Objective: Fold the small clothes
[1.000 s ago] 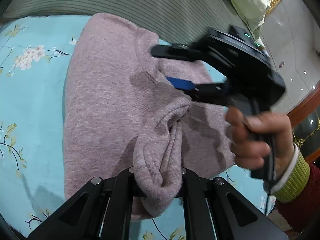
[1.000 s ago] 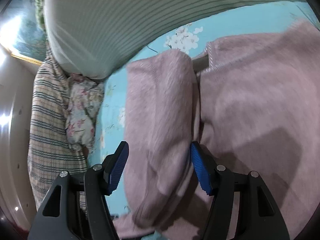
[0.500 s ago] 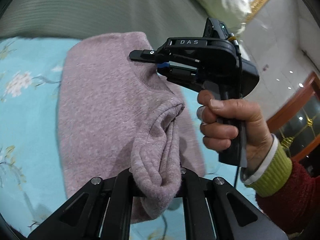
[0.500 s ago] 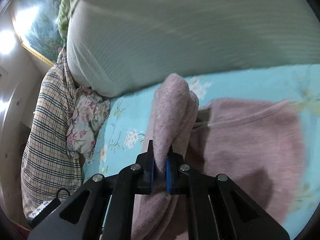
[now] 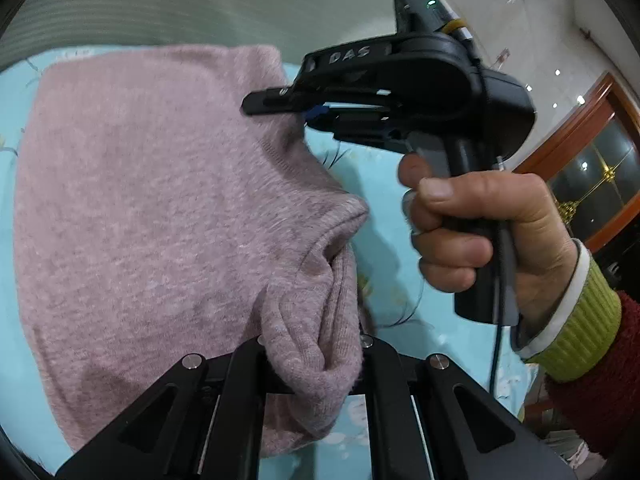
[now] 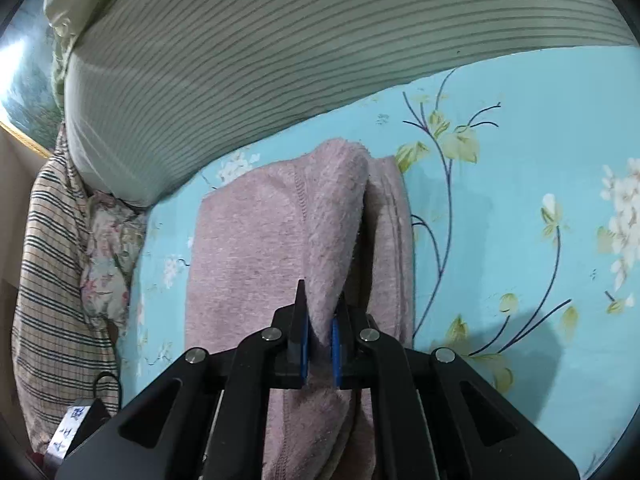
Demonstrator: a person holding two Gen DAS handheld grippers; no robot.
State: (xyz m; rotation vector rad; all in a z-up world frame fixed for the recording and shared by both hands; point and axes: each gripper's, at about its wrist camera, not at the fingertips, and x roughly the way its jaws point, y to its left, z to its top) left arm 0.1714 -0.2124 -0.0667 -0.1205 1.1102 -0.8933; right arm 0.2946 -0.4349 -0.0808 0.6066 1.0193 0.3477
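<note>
Your left gripper (image 5: 316, 364) is clamping its jaws on a bunched fold of the pink sweater (image 5: 160, 208) at bottom centre. Your right gripper (image 6: 319, 334) is pinching another fold, jaws closed on it. The sweater is lying mid-frame on the blue floral bed sheet (image 6: 520, 200), below the striped pillow (image 6: 280, 60).

The mauve knitted sweater (image 6: 256, 264) lies on the turquoise flower-printed bedsheet (image 6: 520, 184), near the sheet's far edge, where the green striped bolster (image 6: 280, 60) runs along behind it. Left of the sweater, at the sheet's left edge, lies the plaid pillow (image 6: 52, 280) with the floral cloth (image 6: 108, 256) against it.
</note>
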